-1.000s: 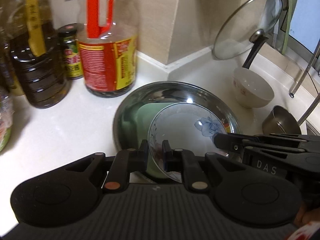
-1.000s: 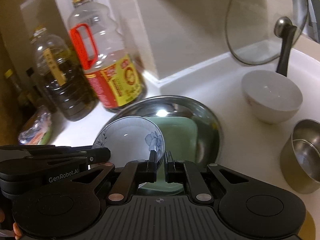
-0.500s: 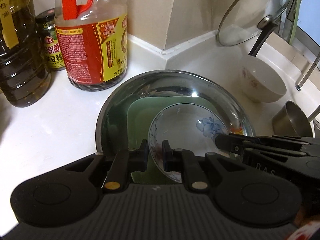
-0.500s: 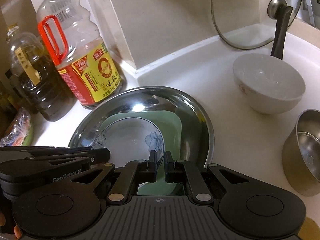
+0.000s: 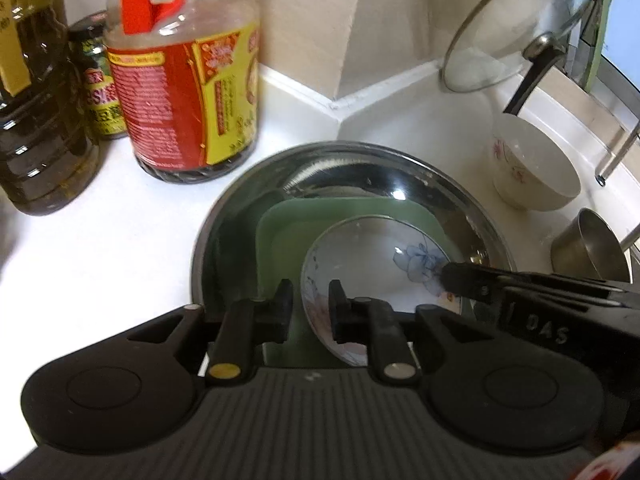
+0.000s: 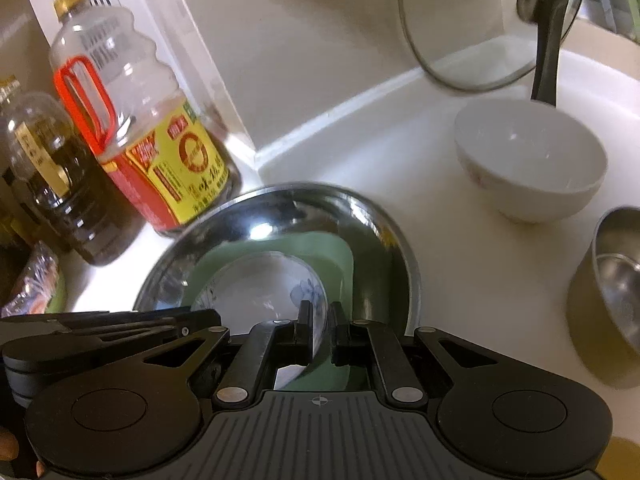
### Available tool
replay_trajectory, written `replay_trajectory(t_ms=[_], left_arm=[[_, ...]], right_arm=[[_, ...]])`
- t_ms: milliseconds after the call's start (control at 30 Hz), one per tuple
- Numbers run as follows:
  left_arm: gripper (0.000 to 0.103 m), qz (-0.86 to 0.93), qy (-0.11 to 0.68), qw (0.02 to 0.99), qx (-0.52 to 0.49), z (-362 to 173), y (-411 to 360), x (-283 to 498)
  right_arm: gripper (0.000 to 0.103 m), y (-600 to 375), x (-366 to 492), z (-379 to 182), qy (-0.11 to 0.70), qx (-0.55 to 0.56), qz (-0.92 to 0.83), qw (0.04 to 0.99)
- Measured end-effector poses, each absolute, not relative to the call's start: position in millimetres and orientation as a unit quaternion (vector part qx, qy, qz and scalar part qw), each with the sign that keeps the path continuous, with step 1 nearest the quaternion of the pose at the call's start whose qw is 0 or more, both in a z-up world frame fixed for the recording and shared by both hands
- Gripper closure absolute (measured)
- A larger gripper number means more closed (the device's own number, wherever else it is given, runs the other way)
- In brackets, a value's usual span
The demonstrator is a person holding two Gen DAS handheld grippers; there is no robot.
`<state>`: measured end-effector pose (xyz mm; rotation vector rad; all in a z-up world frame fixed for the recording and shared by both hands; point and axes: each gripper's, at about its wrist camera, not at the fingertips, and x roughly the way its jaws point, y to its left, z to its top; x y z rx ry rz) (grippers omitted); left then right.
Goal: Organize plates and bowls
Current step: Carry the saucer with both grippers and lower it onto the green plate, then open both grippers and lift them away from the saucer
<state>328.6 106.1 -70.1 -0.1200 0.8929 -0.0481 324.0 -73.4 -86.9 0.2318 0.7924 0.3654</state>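
Note:
A white plate with a blue flower (image 5: pixel 372 264) (image 6: pixel 260 284) lies on a green square plate (image 5: pixel 292 232) (image 6: pixel 320 248) inside a large steel pan (image 5: pixel 360 164) (image 6: pixel 360 216). My left gripper (image 5: pixel 310 300) straddles the flowered plate's left rim, its jaws slightly apart. My right gripper (image 6: pixel 320 320) is shut on the same plate's right rim. A white bowl (image 5: pixel 536 164) (image 6: pixel 528 156) stands on the counter to the right. A small steel bowl (image 5: pixel 592 244) (image 6: pixel 616 280) sits at the far right.
A large red-labelled bottle (image 5: pixel 184 80) (image 6: pixel 140 120), a dark oil bottle (image 5: pixel 36 120) (image 6: pixel 60 184) and a small jar (image 5: pixel 100 96) stand behind the pan on the left. A glass lid (image 5: pixel 516 28) (image 6: pixel 480 24) leans on the wall behind the white bowl.
Both grippers have lowered the flowered plate onto the green plate in the steel pan. The left gripper's jaws have opened a little.

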Motion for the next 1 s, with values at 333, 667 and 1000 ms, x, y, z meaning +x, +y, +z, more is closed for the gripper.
replay_trajectory(t_ms=[333, 667, 1000], left_arm=[[0.083, -0.022, 0.39, 0.92, -0.035, -30.7, 99.0, 292.9], [0.083, -0.039, 0.387, 0.921, -0.029, -14.6, 73.3, 233.1], [0.083, -0.048, 0.39, 0.919, -0.034, -14.9, 37.3, 178.5]], right_arm=[[0.053, -106.5, 283.7, -52.5, 0.332, 0.137, 0.199, 0.912], [0.051, -147.5, 224.6, -40.4, 0.307, 0.158, 0.208, 0.915], [0.051, -188.3, 159.6, -40.6, 0.3, 0.163, 0.201, 0.918]])
